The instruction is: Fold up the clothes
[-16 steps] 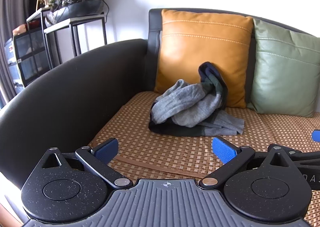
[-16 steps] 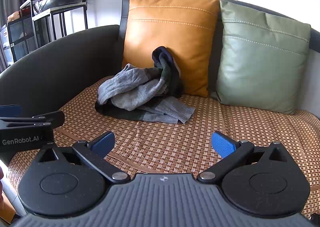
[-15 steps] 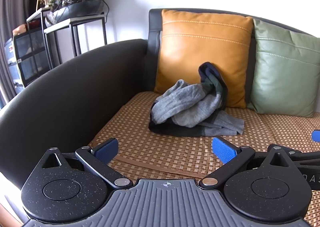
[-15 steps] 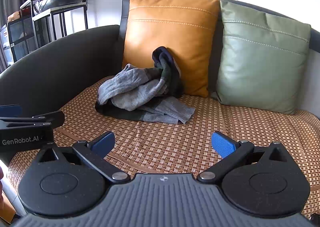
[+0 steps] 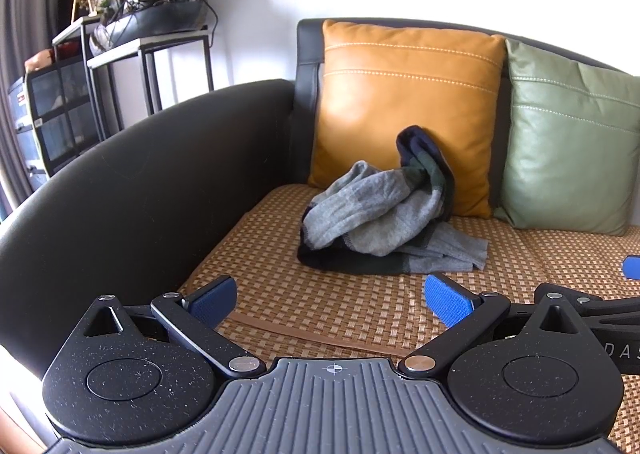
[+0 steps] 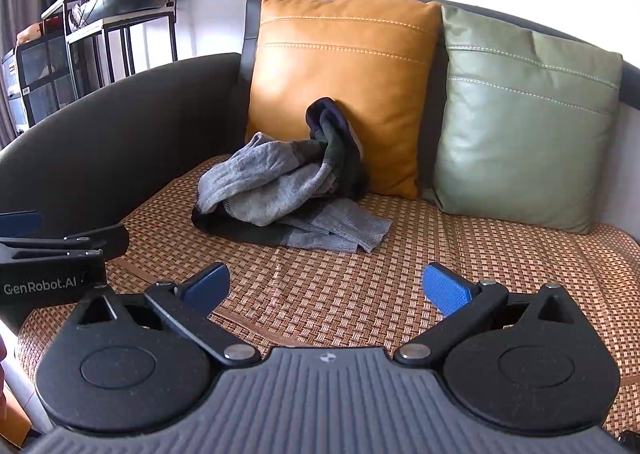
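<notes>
I find the task at its opening step, the approach: nothing is folded and nothing is held. The garment (image 5: 384, 217), a grey knit piece with dark green and navy bands, lies in a crumpled heap on the woven seat mat (image 5: 340, 306) of the sofa, its raised dark end leaning against the orange cushion (image 5: 404, 93); the green cushion (image 6: 520, 125) stands just beside that one, apart from the cloth. My left gripper (image 5: 330, 296) hangs over the front of the mat with its jaws spread wide and empty, well short of the heap. My right gripper (image 6: 326, 286) is likewise wide and empty, beside the left. In my judgement the next move calls for advancing both to the heap, pinching separate edges, and pulling the garment flat onto the mat's bare part before any fold. The loose grey flap at the near right looks the easiest first hold.
</notes>
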Available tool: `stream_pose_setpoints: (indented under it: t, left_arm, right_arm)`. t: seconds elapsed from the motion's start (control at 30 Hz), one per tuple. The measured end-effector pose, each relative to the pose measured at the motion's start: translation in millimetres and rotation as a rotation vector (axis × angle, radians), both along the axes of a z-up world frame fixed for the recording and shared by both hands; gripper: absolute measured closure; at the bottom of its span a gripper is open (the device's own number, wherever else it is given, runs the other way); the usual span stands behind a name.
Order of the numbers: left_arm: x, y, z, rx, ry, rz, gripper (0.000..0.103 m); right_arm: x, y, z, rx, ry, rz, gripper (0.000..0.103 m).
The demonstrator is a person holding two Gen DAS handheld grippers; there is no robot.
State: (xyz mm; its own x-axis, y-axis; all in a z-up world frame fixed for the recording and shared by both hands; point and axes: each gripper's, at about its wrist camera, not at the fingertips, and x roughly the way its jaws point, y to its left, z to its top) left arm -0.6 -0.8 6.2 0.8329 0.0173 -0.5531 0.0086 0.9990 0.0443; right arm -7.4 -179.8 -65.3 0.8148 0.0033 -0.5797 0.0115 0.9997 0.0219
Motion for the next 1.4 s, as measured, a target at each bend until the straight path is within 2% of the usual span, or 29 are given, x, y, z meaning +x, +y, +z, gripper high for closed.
stream_pose_setpoints:
  t: [1.4]
  left_arm:
    - [1.4,4.5,-2.9,-0.019,-0.007,-0.004,0.0]
  right_arm:
    - [0.6,-0.2,-0.5,-0.006,-0.002,0.002,0.0]
